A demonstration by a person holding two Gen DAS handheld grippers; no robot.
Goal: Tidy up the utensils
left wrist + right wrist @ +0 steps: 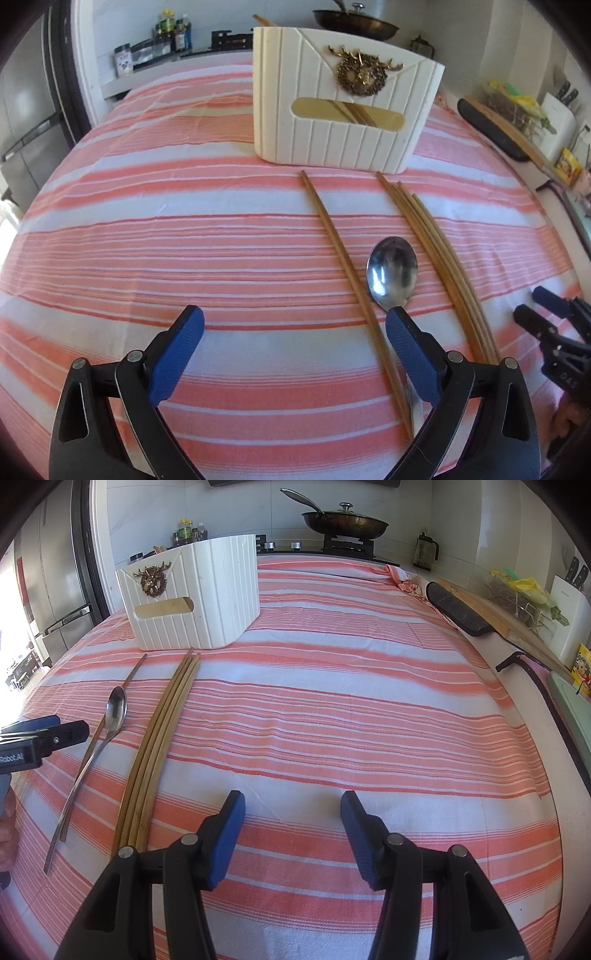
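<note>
A white ribbed utensil holder [343,110] with a gold deer emblem stands on the striped cloth; it also shows in the right wrist view [195,594]. In front of it lie a metal spoon [392,273], a single chopstick [336,251] to its left and a bundle of several chopsticks [436,251] to its right. They show in the right wrist view too: spoon [114,712], bundle [162,734]. My left gripper [293,332] is open, low over the cloth, its right finger over the spoon's handle. My right gripper [291,814] is open and empty, right of the bundle.
The pink-and-white striped cloth [351,709] covers the counter. A lidded pan [345,522] sits on the stove behind. A black tray and cutting board [461,609], a knife block and packets line the right edge. A fridge [26,110] stands at left.
</note>
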